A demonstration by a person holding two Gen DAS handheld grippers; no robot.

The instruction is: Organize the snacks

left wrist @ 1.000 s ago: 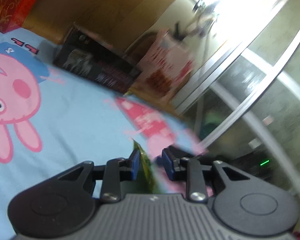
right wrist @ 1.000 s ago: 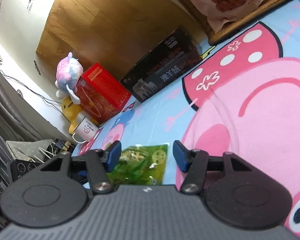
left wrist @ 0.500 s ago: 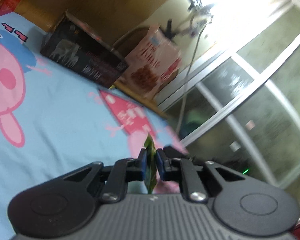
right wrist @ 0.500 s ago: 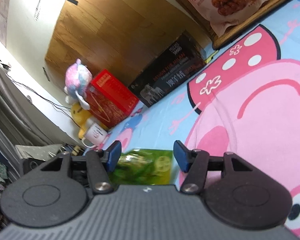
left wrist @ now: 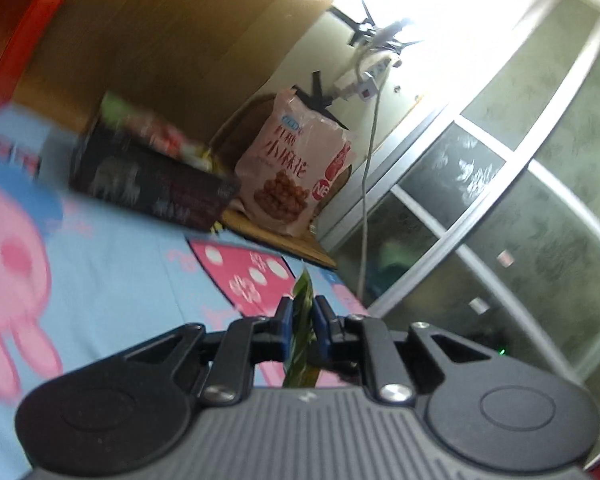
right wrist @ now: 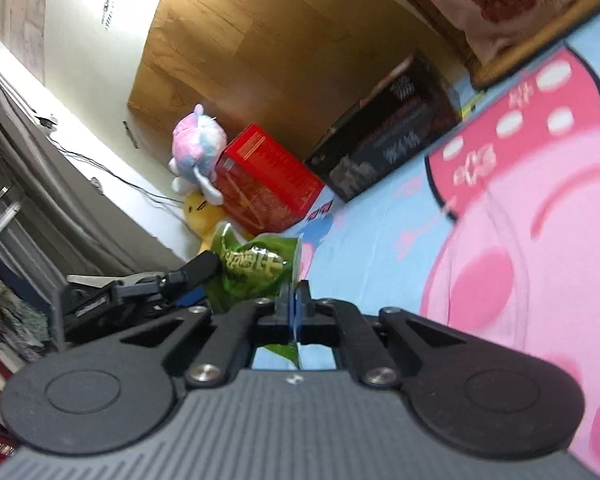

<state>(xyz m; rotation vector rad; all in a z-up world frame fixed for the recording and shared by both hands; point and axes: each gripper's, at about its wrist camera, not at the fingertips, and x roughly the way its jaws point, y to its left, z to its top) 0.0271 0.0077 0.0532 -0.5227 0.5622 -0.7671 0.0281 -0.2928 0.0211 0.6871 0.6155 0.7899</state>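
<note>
A small green snack packet (right wrist: 256,276) is held between both grippers above the blue cartoon bedsheet (right wrist: 380,248). My right gripper (right wrist: 294,304) is shut on the packet's right edge. My left gripper (left wrist: 303,322) is shut on the packet's other edge, seen edge-on (left wrist: 302,332); its black fingers (right wrist: 196,270) show at the left of the right wrist view. A large pink snack bag (left wrist: 296,172) stands on a wooden board at the far side of the bed.
A black box (left wrist: 148,180) holding several snack packets lies against the wooden headboard. A red box (right wrist: 268,184) and plush toys (right wrist: 196,156) stand beside it. A glass sliding door (left wrist: 500,200) is on the right.
My right gripper has closed on the green packet. Both grippers have lifted it off the sheet. The left gripper closed on it half a second earlier.
</note>
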